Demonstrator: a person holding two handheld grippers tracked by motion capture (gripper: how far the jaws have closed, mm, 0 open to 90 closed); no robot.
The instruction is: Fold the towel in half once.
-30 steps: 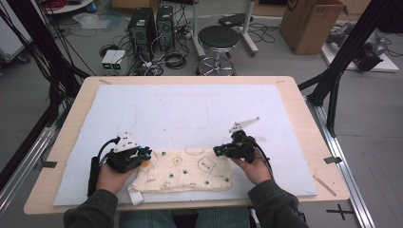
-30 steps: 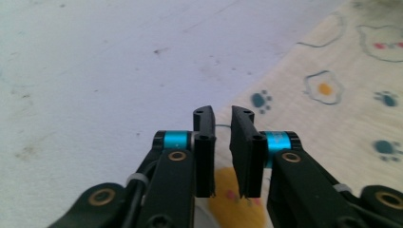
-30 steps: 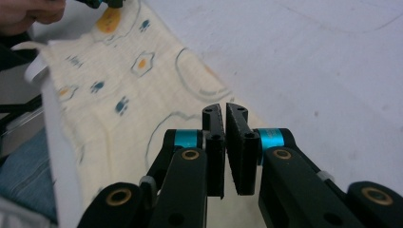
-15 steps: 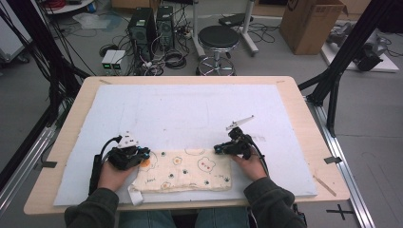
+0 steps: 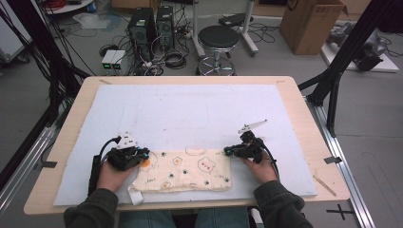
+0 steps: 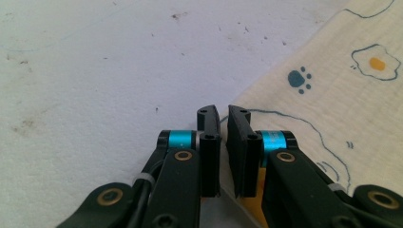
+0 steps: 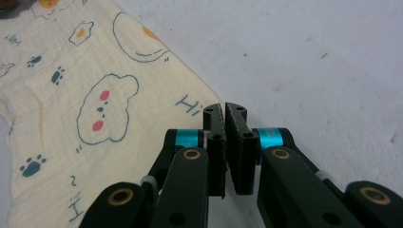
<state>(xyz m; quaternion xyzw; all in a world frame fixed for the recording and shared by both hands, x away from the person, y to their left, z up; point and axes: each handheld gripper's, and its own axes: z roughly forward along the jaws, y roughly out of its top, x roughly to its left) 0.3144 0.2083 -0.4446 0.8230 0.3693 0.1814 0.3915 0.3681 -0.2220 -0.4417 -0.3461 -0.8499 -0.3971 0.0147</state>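
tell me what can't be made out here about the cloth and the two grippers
- Left gripper: in the left gripper view the fingers stand near-shut at the cloth edge; whether fabric is pinched is hidden by the fingers themselves.
- Right gripper: same doubt at the cloth corner in the right gripper view.
- High view: both fingertips too small to judge.
- White tab at the cloth's near left corner: too small to tell what it is.

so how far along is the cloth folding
Partly done: the printed cloth lies as a narrow band at the near edge of the white mat. In hand: left gripper and right gripper are each shut on one of its far corners. Any further fold and the release are left.
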